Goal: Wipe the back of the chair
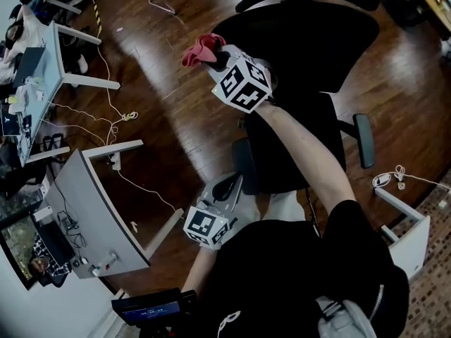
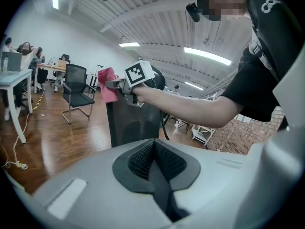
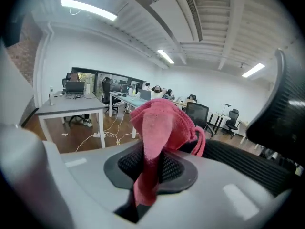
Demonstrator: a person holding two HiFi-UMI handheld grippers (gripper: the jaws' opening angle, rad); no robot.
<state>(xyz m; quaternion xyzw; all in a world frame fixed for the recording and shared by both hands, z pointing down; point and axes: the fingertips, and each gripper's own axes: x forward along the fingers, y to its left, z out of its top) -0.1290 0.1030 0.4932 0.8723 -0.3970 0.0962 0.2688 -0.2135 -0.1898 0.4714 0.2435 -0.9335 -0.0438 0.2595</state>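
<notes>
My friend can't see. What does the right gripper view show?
A pink cloth is pinched in the shut jaws of the right gripper, bunched above them. A black mesh chair back lies beyond, with office desks behind.

Crumpled pink cloth [image 3: 159, 123] at the top edge of the upright black chair back [image 2: 133, 123].

in the head view the marker cube [image 1: 242, 83] covers the jaws of the right tool [image 1: 220, 56], and only one end of the pink cloth [image 1: 202, 50] comes out. the upper edge cuts the chair [image 1: 303, 34] there. in the right gripper view the lower end of the cloth disappears between the jaws. what lies on the far desk [image 3: 71, 108] is too small to tell.
</notes>
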